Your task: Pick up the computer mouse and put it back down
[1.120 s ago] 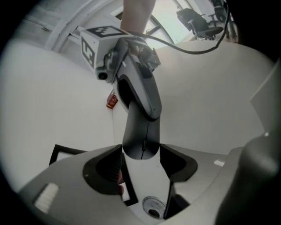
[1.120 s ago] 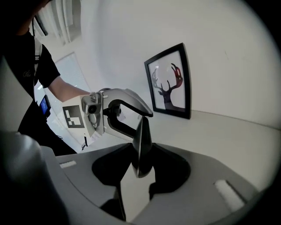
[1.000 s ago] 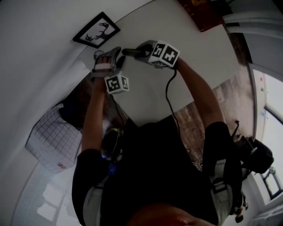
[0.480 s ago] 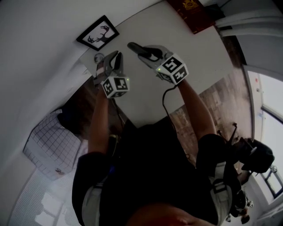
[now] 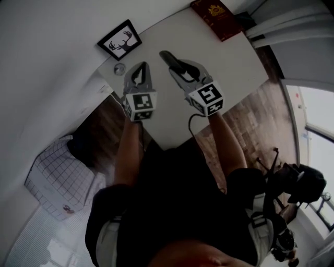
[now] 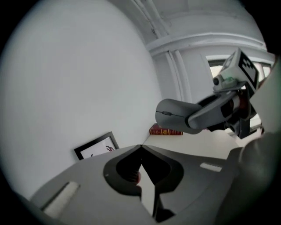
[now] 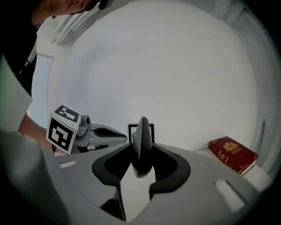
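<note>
Right jaws: the right gripper [image 7: 141, 150] is clamped on the computer mouse [image 7: 142, 132]. The jaws stand partly open around it, and the mouse sits on edge between their dark inner faces.
Left jaws: the left gripper [image 6: 141, 146] has just been closing. Its tips now meet with nothing between them.
Mouse's place: it is held in the air above the white surface [image 5: 229, 57] and touches only the right jaws. The left gripper is just beside it, apart.
Edges and room: the surface runs up to the white wall [image 5: 52, 31], where a picture frame [image 5: 119, 40] stands. A red book [image 5: 215, 14] lies by another edge. Both are well apart from the grippers, with open surface between them.
Materials and shapes: the mouse is grey, smooth and rounded, and looks narrow edge-on. The jaws are matt grey with black hollowed insides. The book is a hardback with a gold emblem. The frame is thin and black, around an antlered figure.
</note>
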Motion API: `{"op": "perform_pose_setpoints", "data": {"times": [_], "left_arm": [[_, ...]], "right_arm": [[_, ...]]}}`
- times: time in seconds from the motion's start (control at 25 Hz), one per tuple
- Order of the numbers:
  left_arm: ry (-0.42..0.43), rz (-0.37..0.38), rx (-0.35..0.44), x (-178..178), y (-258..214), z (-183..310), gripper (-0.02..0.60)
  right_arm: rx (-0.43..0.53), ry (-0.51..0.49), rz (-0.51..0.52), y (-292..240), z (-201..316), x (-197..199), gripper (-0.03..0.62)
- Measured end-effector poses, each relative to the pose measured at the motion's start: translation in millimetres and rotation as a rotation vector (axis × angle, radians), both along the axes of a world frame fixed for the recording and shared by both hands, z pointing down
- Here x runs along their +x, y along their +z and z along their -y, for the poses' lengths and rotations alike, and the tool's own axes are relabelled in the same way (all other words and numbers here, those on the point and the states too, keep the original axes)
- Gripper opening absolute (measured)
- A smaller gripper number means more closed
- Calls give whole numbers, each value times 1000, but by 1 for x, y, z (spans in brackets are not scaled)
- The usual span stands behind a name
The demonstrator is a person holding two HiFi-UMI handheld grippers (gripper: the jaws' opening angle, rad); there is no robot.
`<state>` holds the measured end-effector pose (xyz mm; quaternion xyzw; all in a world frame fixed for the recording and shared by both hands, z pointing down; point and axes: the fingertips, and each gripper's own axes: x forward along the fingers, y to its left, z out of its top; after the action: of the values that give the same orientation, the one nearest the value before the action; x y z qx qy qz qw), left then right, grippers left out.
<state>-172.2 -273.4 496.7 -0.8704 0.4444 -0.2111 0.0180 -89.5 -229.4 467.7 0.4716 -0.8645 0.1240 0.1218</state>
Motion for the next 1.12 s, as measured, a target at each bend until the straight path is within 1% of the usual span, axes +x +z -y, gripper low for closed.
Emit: {"op": "perform_pose_setpoints", "data": {"times": [0.12,0.28,0.36,0.4,0.52,0.56,0.68,0.84,1.0,1.12], "left_arm": [[-8,-94,10,-1,-32,-16,0],[18,-177,54,4,-69,-39,0],[35,-203,71,9,-84,-54,2],[40,-219,74,11,-90,-61,2],[32,-321,53,20,-109,-80,2],[38,-339,53,25,-114,-86,2],[59,-376,68,44,-129,-107,2],[91,-370,111,72,-154,-141,2],[75,-395,143,96,-180,-177,2],[72,-392,173,112,-192,-207,2]], "right_arm": [[55,74,9,-27,-21,0,153],[121,165,-4,-55,-48,5,153],[152,204,-10,-70,-66,8,153],[169,222,-17,-77,-74,10,153],[209,272,-43,-93,-97,18,153],[221,291,-46,-96,-103,23,153],[271,340,-32,-113,-124,37,153],[322,368,-56,-138,-155,60,153],[363,392,-51,-158,-189,86,153],[394,406,-36,-168,-215,104,153]]}}
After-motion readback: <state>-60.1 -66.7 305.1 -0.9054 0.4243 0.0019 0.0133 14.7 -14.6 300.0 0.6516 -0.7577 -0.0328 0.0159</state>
